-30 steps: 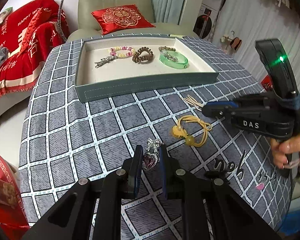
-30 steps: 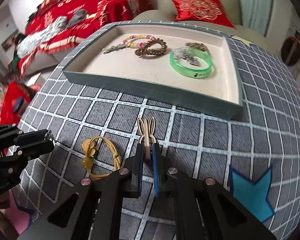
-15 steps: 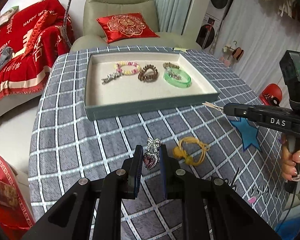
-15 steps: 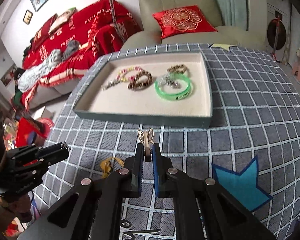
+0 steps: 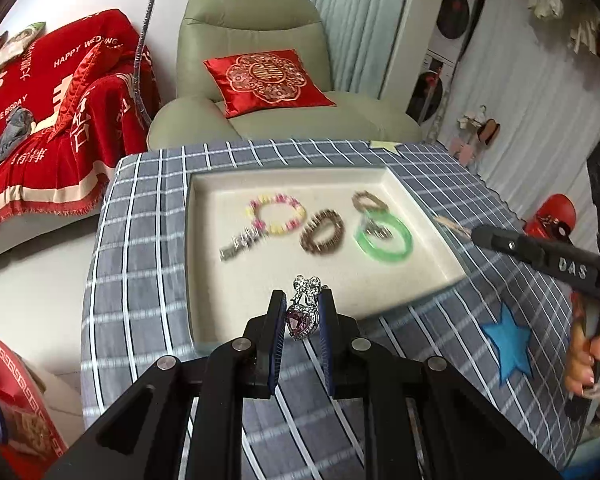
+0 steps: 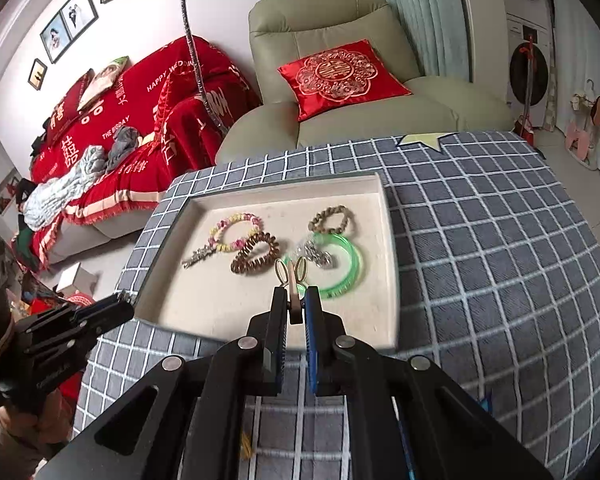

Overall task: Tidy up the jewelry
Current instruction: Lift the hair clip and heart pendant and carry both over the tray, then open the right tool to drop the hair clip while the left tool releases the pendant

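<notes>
Over at the left a sofa under a red throw with white lettering [image 6: 140, 120] lines the wall, and next to it a pale green armchair [image 6: 340, 80] carries a red embroidered cushion [image 6: 340, 76]. In front of them the tabletop, spread with a grey cloth checked in white [image 6: 480, 240], bears a shallow grey-walled tray with a cream lining [image 6: 388, 240]. The left tongs [image 5: 302, 320] hang just above the tray's near wall, clenched on a silver brooch with a bow top and a purple heart-shaped stone [image 5: 302, 312], which stands upright between the blue pads. Inside the tray, from left to right, lie a silver hair clip [image 6: 198, 258], a bracelet of pink and yellow beads [image 6: 236, 232] touching it, a brown coiled hair tie [image 6: 256, 258], then a translucent green bangle [image 6: 340, 272] with a small silvery piece [image 6: 316, 256] resting on its far rim and a ring of brown beads [image 6: 332, 218] just behind. The right tongs [image 6: 295, 308] hover above the tray's near right part, over the green bangle, clamped tight on a beige hair clip with two rabbit-ear loops [image 6: 292, 276] that sticks up past the tips. Farther right on the cloth is a blue star patch [image 5: 508, 344], and at the right edge of the left camera's view a hand [image 5: 588, 364] grips the handle of the right tongs.
</notes>
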Demonstrator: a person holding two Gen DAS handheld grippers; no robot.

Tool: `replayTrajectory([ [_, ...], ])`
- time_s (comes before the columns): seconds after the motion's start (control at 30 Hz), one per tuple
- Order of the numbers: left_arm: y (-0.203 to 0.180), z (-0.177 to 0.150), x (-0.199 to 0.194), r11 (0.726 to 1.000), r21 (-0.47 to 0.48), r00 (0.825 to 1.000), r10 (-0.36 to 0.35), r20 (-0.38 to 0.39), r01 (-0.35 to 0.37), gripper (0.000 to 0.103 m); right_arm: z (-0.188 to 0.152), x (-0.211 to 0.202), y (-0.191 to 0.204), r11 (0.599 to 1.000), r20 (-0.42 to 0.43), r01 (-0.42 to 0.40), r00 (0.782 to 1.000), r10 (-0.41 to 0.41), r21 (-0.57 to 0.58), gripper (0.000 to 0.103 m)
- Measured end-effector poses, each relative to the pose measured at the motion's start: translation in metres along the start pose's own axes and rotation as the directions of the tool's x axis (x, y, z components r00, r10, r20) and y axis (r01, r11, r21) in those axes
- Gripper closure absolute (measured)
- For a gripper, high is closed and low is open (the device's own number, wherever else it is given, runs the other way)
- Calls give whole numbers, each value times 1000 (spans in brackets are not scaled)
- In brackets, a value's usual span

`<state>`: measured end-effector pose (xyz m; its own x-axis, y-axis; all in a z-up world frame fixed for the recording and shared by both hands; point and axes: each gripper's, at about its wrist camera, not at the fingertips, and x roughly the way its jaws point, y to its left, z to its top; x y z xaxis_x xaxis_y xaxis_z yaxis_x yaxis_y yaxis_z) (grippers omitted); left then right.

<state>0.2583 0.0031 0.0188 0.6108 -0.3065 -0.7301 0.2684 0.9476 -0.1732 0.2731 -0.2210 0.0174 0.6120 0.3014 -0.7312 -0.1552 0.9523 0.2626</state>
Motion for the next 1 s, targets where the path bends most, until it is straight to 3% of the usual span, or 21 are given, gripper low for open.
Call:
replayTrajectory([
  [0.5, 12, 27, 77, 997, 3, 993, 71, -99, -71, 71, -4, 93, 27, 997, -166, -82, 983, 82, 6, 94],
  [0.8, 16, 26, 105, 994, 4, 982, 112, -150, -112, 71, -2, 113, 26, 998, -175, 20, 984, -31, -64, 94],
  [1.0, 13, 23, 114, 989, 32, 975, 148, -165, -145, 71, -2, 118, 20, 997, -185, 42, 981, -52, -58, 94],
])
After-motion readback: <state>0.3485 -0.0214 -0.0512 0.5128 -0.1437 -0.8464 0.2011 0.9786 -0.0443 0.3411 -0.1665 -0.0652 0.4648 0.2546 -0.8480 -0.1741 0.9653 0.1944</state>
